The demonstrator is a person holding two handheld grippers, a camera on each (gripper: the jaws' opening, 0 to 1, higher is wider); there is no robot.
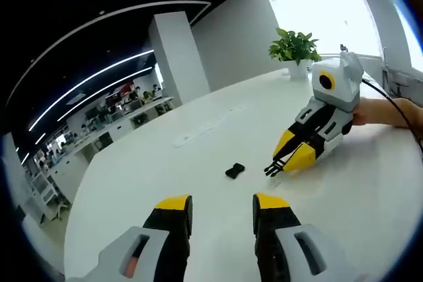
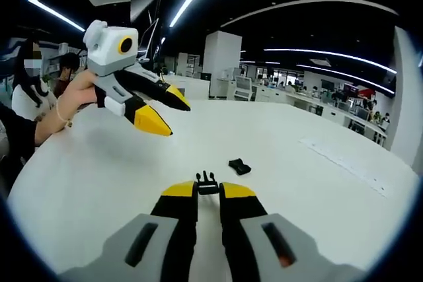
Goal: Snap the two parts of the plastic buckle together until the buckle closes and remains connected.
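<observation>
in the left gripper view, the left hand-held gripper [image 1: 221, 208] hangs above the white counter [image 1: 165, 163] with its jaws apart and nothing between them. ahead of it, out in the open middle of the counter and well in from every edge, lies the socket half of the buckle [image 1: 234, 170], loose and untouched. beyond that, toward the counter's far edge where a potted plant [image 1: 295, 49] stands, the right hand-held gripper [image 1: 286, 160] is down at the surface, jaws nearly together on the pronged half of the buckle [image 1: 272, 169], whose black prongs stick out from the tips.

in the right gripper view, the right hand-held gripper [image 2: 209, 193] has its jaws drawn close and clamped on the pronged half [image 2: 207, 182], prongs pointing forward. the socket half [image 2: 239, 166] lies just ahead and a little to one side, near but apart. the left hand-held gripper [image 2: 168, 115] is raised over the counter [image 2: 317, 183], jaws parted, empty.

as i judge it, one half is picked up; the other remains to be grasped, then aligned and snapped.
</observation>
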